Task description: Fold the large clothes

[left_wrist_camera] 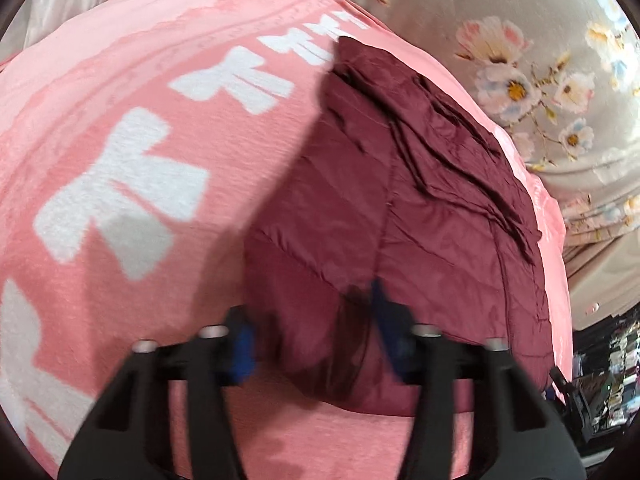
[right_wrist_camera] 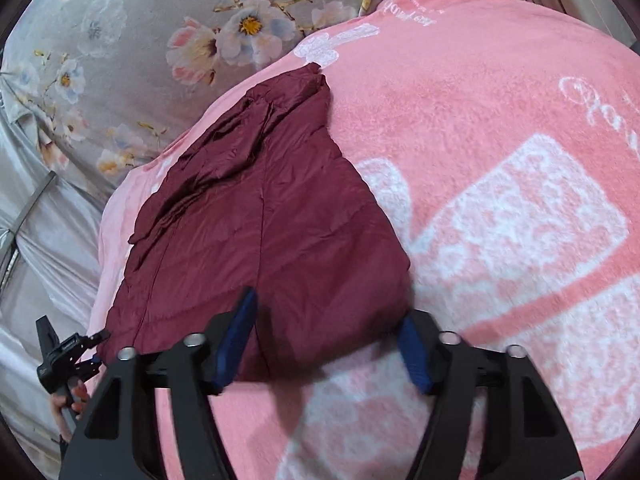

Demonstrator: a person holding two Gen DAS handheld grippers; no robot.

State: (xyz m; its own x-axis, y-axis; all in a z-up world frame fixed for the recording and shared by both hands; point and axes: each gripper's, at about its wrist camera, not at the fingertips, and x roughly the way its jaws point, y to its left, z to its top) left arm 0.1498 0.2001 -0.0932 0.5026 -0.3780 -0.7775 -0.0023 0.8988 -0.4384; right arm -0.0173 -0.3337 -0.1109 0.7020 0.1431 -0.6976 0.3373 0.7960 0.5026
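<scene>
A maroon quilted jacket (left_wrist_camera: 400,200) lies folded lengthwise on a pink blanket (left_wrist_camera: 140,160); it also shows in the right wrist view (right_wrist_camera: 260,216). My left gripper (left_wrist_camera: 312,320) is open, its blue-padded jaws straddling the jacket's near left corner, just above the fabric. My right gripper (right_wrist_camera: 324,320) is open, its jaws spread across the jacket's near right corner. The left gripper (right_wrist_camera: 72,356) also shows at the lower left of the right wrist view, held by a hand beside the jacket's near edge.
The pink blanket (right_wrist_camera: 480,160) with white bow patterns covers the bed. A grey floral sheet (left_wrist_camera: 520,60) lies beyond it, and it shows in the right wrist view (right_wrist_camera: 140,40). Dark clutter (left_wrist_camera: 608,360) sits off the bed's right edge.
</scene>
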